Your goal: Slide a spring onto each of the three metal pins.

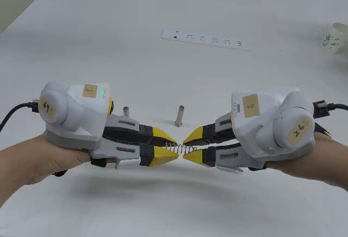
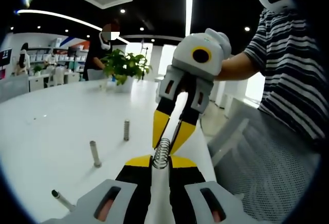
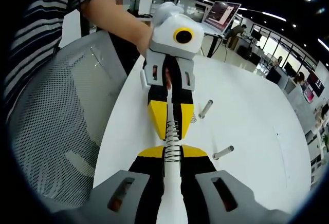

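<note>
Findings. The spring (image 3: 173, 141) was held clear of the table (image 1: 98, 36), level between the two tools at the near centre. The left tool (image 1: 175, 149) was clenched on its left end. The right tool (image 1: 185, 149) appeared to pinch its right end, jaws nearly together.

Handling, as judged: a small, light wire coil, soft along its length and easily bent or sprung loose if squeezed mid-body. The smooth wire would likely slip under a loose pinch. Best taken across the coils near one end, leaving the other end and the bore free to pass over a pin. With both ends gripped, neither mouth was open for threading.

Surroundings. One metal pin (image 1: 178, 116) stood upright just beyond the tool tips, bare of any spring. A second pin (image 1: 126, 111) stood further left, partly hidden behind the left tool. A third pin (image 2: 61, 199) lay nearer the table edge; whether upright or tilted could not be told. A power strip (image 1: 206, 39) lay well beyond, and a paper cup (image 1: 337, 36) at the far right. Neither obstructed the work. The only crowding was the tools themselves.
</note>
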Available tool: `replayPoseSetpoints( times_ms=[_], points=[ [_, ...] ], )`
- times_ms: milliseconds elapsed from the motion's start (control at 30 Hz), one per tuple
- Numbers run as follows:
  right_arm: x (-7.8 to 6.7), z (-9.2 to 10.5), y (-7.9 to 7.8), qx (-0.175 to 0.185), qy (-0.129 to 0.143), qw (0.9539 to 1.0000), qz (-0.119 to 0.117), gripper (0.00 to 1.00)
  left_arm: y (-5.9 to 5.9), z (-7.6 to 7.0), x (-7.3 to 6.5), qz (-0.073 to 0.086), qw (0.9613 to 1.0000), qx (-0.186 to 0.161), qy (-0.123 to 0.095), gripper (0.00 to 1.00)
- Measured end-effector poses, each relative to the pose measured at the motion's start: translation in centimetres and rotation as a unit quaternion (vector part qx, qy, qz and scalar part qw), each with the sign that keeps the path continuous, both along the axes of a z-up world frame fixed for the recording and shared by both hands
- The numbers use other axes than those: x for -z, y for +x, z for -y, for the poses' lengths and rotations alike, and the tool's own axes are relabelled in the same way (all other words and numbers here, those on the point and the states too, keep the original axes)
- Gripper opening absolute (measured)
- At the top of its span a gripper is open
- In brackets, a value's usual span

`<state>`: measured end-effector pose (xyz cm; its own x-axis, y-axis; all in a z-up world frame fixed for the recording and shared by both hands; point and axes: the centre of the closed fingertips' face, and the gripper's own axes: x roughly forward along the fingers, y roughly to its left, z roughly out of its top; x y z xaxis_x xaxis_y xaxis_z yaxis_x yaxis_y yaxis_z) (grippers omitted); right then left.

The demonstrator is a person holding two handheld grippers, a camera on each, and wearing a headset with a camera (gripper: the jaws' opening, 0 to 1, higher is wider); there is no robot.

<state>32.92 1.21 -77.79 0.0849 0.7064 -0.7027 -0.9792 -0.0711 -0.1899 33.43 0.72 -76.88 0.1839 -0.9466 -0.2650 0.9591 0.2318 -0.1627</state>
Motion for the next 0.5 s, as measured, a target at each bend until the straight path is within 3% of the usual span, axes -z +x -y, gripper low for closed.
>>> replayPoseSetpoints(
  times_ms=[500],
  points=[
    [0.15,-0.06,-0.04,-0.001,-0.004,1.0,-0.001,0.07,0.0,0.01,-0.19,0.0,1.0,0.009,-0.004,0.04]
  ],
)
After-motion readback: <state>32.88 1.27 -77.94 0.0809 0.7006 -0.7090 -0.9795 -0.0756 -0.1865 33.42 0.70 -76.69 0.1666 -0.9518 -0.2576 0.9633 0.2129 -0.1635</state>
